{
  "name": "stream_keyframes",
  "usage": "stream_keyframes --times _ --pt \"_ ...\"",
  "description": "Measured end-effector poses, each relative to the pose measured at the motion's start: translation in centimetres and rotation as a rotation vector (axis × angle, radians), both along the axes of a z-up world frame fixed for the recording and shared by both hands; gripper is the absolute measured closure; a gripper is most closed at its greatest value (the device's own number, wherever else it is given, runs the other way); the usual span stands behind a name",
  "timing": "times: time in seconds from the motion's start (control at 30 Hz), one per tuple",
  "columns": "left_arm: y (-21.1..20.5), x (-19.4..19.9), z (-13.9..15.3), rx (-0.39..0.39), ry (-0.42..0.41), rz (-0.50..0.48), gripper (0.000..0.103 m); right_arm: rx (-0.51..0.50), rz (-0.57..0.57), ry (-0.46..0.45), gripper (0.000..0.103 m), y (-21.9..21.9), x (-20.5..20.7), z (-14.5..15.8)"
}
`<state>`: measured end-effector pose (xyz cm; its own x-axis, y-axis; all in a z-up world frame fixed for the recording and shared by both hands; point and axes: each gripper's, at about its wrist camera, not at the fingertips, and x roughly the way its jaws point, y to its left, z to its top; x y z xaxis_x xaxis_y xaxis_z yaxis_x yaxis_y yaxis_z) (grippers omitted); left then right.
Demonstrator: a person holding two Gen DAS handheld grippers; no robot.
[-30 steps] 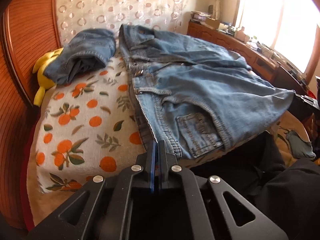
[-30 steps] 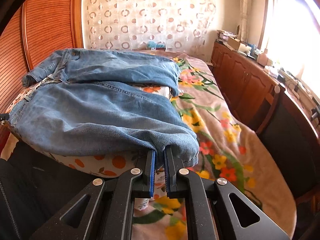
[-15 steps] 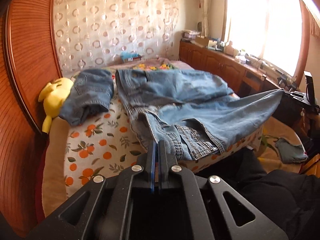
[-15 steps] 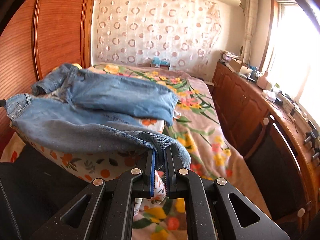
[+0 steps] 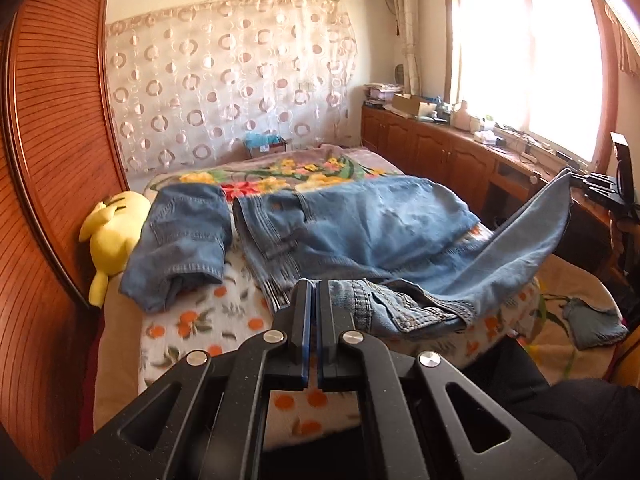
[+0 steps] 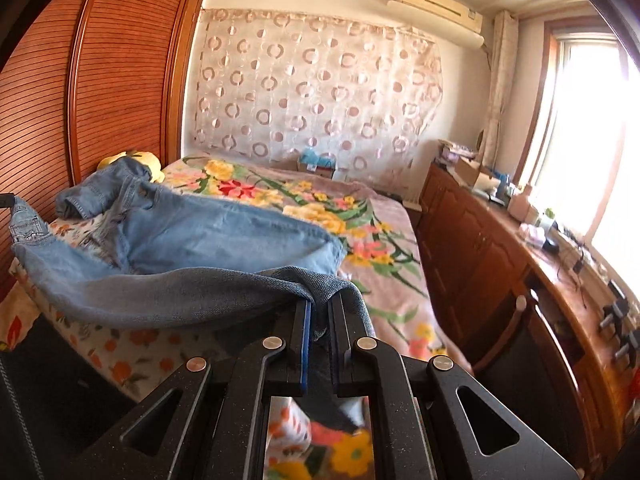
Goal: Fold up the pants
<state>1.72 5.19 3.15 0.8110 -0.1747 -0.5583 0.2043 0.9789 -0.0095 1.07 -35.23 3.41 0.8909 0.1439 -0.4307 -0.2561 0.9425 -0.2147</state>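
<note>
Light blue jeans [image 5: 360,236] lie spread across the bed, with the near leg lifted off it. My left gripper [image 5: 314,292] is shut on the jeans' waistband [image 5: 360,300] at the near bed edge. My right gripper [image 6: 319,312] is shut on the hem of the near leg [image 6: 200,292], which stretches in the air between the two grippers. The other leg [image 6: 224,232] lies flat on the bed. The right gripper also shows in the left wrist view [image 5: 600,184] at far right, holding the raised hem.
A folded pair of jeans [image 5: 180,240] and a yellow plush toy [image 5: 112,236] lie at the bed's left by the wooden wardrobe [image 5: 52,160]. Wooden cabinets [image 6: 500,264] run along the right wall. A small blue cloth [image 5: 596,316] lies on the floor cover at right.
Both grippers have risen and pulled back, lifting the near leg and waistband off the bed. The jeans now hang stretched between them.
</note>
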Motion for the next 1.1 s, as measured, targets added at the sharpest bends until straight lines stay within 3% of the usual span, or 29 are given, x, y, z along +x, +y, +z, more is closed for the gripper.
stream_keyframes --times 0.3,0.53,0.9,1.1 --pt "0.7 3.7 2.1 -0.008 -0.068 0.04 0.101 0.036 -0.023 -0.041 0.096 0.6 4.1 -0.9" --pt "0.5 11.7 4.9 -0.014 -0.129 0.075 0.101 0.036 -0.051 -0.06 0.096 3.1 12.0 -0.1" --pt "1.7 23.3 1.4 0.039 -0.03 0.128 0.101 0.005 -0.115 0.092 0.096 6.3 26.6 -4.3" --pt "1.8 27.2 -1.2 0.057 0.037 0.137 0.101 -0.003 -0.131 0.163 0.096 8.2 33.5 -5.4"
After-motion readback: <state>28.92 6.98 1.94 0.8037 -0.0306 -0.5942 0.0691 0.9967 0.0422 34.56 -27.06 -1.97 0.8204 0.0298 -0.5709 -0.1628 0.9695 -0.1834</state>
